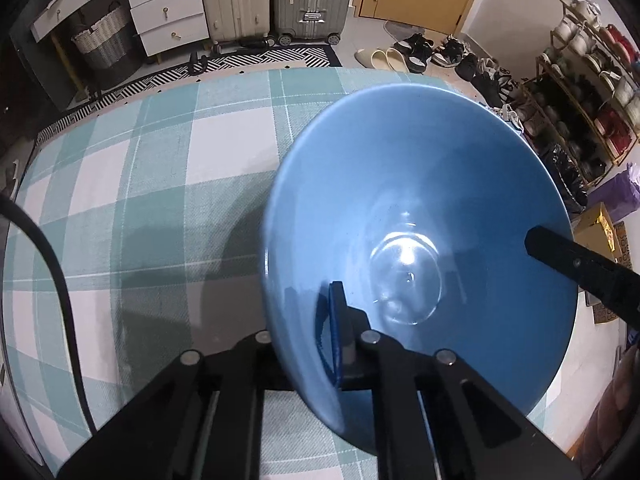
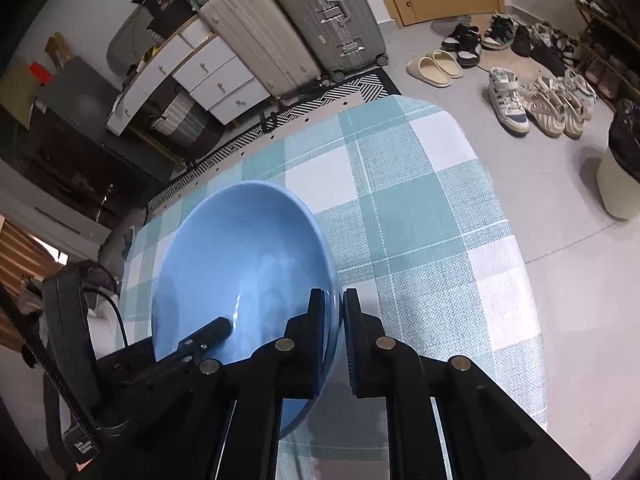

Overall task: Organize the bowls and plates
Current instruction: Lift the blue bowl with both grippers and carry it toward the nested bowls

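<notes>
- The blue bowl point(image 1: 420, 220) sits on the checked tablecloth point(image 1: 160, 160), pinched at opposite sides of its rim by both grippers.
- The left wrist view shows the left gripper point(image 1: 316, 328) clamped on the near rim, and the right gripper's finger reaching in from the right.
- The right wrist view shows the right gripper point(image 2: 334, 312) clamped on the rim, plus a white bin point(image 2: 618, 176) on the floor.
- Suitcases point(image 2: 320, 16) and shoes point(image 2: 536, 100) appear in both views.
</notes>
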Tool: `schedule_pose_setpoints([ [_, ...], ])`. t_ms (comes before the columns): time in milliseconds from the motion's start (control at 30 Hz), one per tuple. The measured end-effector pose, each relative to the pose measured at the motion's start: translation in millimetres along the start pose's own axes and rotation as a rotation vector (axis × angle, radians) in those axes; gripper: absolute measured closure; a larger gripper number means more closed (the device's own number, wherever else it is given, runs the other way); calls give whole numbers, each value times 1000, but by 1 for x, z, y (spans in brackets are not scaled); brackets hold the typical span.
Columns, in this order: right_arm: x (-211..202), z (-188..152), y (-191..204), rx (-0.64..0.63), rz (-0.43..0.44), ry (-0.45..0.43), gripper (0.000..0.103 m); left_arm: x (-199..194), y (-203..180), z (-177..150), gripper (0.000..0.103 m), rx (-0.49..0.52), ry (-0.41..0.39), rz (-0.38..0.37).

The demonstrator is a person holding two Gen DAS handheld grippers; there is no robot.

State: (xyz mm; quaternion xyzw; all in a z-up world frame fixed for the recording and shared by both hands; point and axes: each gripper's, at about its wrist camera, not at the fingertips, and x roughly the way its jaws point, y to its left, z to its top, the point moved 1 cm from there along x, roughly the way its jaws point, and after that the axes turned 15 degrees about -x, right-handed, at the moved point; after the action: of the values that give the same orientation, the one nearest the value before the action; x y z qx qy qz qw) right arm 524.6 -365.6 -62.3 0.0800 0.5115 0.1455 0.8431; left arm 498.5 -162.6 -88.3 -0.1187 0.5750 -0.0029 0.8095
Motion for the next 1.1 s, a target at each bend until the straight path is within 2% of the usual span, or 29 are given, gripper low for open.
schedule_pose_setpoints([
  [200,-4,-7,3,-6,21,-4,94,-11,6,-6,96,17,-57,6],
  [467,-18,-14,10,-12,30,-19,94,-25,9,-11,96,30,-73,10],
  [567,-17,-19,13,-9,23,3,95,-27,12,-13,97,24,-72,13],
  [767,-12,-30,19,-4,35,50,95,-22,20,-19,97,8,-40,14],
  [1100,-6,-22,27,-31,17,102,95,-13,25,-5,97,-63,18,2],
])
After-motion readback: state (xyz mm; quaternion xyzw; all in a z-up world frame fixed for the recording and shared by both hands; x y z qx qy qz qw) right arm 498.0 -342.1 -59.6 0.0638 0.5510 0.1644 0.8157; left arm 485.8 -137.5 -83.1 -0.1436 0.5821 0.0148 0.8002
